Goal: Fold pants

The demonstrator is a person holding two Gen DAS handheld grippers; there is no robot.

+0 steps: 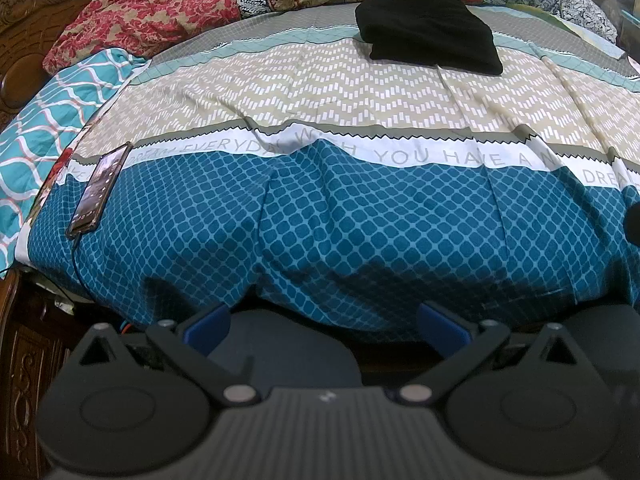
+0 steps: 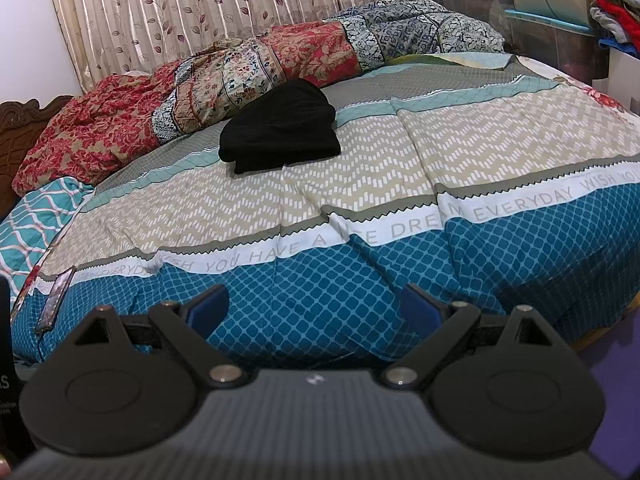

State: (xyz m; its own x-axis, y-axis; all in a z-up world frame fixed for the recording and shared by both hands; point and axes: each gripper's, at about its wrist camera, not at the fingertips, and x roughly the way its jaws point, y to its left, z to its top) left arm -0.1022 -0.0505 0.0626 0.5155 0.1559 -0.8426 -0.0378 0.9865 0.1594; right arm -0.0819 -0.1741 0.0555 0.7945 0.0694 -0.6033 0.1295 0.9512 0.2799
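Note:
The black pants lie folded into a compact bundle on the far part of the bed; they also show in the right wrist view. My left gripper is open and empty, held low at the bed's near edge, far from the pants. My right gripper is open and empty, also at the near edge over the blue patterned sheet.
A phone with a cable lies on the bed's near left; it also shows in the right wrist view. A rumpled red and floral quilt runs along the far side. A carved wooden headboard stands left. Storage boxes stand far right.

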